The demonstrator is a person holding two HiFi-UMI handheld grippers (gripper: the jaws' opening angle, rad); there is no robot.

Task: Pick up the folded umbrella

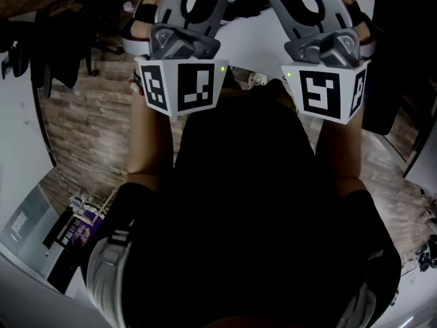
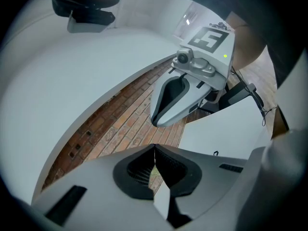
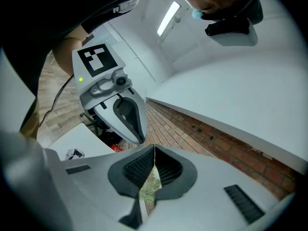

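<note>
My left gripper (image 2: 155, 149) and right gripper (image 3: 154, 149) are both pressed together, empty; I can't spot the umbrella.

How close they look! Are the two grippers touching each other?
Apart. The left gripper view shows brick floor between the left gripper and the right gripper.

Left gripper (image 2: 155, 150) and right gripper (image 3: 154, 150) side by side, narrow gap between. White desk (image 1: 249, 46) edge directly ahead, person's torso (image 1: 259, 203) close behind. Brick floor (image 1: 89, 128) open leftward until black chair (image 1: 48, 53).
</note>
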